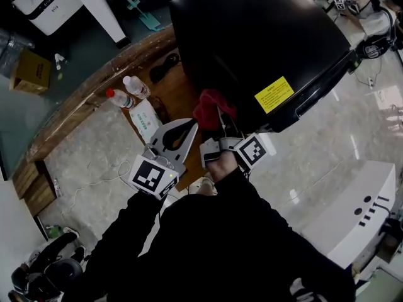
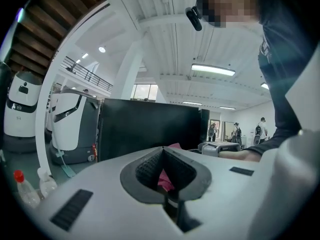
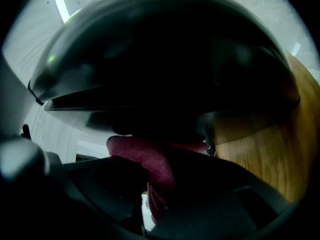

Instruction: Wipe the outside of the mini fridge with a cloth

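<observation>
Right gripper (image 1: 220,126) is clamped on the red cloth (image 1: 213,107), bunched against the lower front corner of the black mini fridge (image 1: 258,36), just left of its yellow label (image 1: 274,94). Fridge stands on the wooden table (image 1: 94,83). Left gripper (image 1: 192,126) is closed at the tips, nothing clamped, just beside the cloth. To its left: two plastic bottles (image 1: 124,91), a white packet (image 1: 146,116). A cable (image 1: 165,65) lies by the fridge.

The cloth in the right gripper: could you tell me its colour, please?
The cloth is dark red, clearest in the head view.
</observation>
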`<state>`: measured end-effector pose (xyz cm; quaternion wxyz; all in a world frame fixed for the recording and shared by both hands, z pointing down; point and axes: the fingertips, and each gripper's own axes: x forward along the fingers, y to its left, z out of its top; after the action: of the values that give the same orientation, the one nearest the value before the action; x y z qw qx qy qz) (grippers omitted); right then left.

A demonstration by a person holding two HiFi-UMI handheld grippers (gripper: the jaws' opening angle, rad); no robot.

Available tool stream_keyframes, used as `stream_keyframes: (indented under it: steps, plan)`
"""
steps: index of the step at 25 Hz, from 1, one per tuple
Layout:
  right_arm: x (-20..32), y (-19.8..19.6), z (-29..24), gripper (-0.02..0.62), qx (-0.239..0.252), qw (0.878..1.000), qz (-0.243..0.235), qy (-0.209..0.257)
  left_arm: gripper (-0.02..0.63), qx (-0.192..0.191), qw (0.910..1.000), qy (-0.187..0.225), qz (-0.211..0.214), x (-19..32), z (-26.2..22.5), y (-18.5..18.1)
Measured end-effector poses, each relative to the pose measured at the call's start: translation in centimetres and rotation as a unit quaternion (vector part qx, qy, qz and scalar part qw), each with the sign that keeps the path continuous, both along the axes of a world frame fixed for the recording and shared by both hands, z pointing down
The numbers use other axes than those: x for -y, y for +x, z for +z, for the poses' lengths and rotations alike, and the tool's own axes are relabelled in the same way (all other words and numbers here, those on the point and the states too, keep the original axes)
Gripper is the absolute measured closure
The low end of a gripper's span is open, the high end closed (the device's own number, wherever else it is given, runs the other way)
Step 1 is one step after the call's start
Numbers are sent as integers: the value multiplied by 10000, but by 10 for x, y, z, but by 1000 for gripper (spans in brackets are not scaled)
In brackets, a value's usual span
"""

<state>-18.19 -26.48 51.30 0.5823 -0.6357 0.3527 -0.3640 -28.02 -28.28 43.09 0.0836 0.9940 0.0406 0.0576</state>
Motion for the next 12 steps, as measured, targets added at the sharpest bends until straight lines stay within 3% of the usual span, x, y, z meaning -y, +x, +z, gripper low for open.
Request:
stream_keyframes:
  steps: [12]
  plan:
    - [4,2,107,538,435,9970,118,-636,600,683,9977,-35,-33,3,106,-1]
